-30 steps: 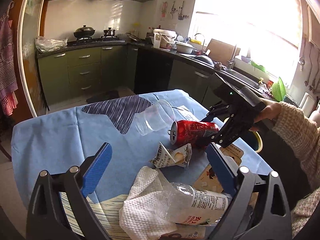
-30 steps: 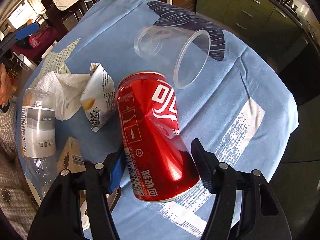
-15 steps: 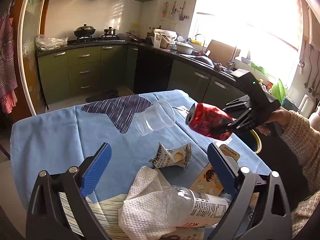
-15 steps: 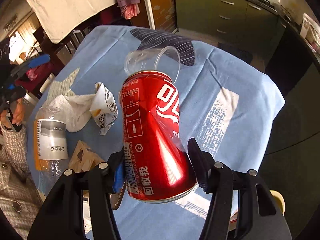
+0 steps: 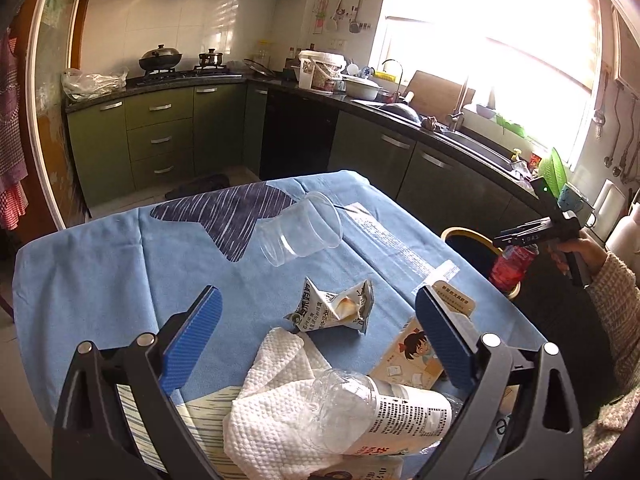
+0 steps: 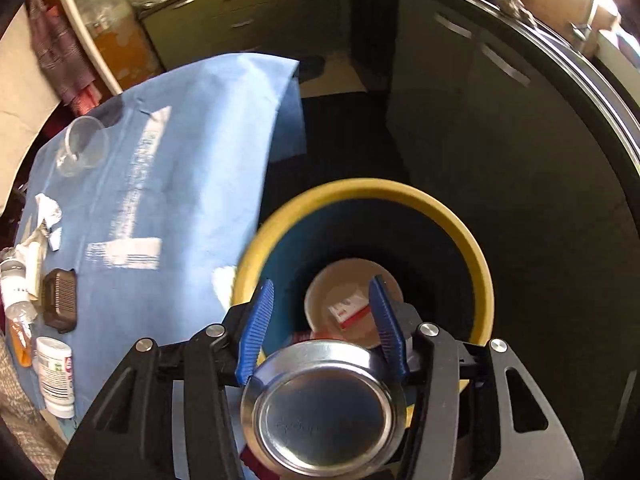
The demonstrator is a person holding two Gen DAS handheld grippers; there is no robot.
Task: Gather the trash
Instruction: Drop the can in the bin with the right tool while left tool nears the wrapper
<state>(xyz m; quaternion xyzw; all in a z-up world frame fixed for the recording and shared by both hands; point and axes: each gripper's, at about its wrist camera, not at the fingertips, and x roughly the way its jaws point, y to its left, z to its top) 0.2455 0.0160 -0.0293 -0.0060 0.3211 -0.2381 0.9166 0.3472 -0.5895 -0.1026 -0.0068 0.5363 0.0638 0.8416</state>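
From the left wrist, the red can (image 5: pixel 513 265) had left the desk (image 5: pixel 100 264) since a second earlier and now hung at three o'clock over the yellow-rimmed bin (image 5: pixel 466 233), under the right claw (image 5: pixel 516 240). The left claw (image 5: pixel 316 334) hovered spread and empty above the paper towel (image 5: pixel 276 408) and crushed bottle (image 5: pixel 384 412).

From the right wrist, the can's silver base (image 6: pixel 324 408) filled six o'clock between the blue fingers (image 6: pixel 256 328); the jaws had just been closing on it, pinching it above the bin's mouth (image 6: pixel 476 256).
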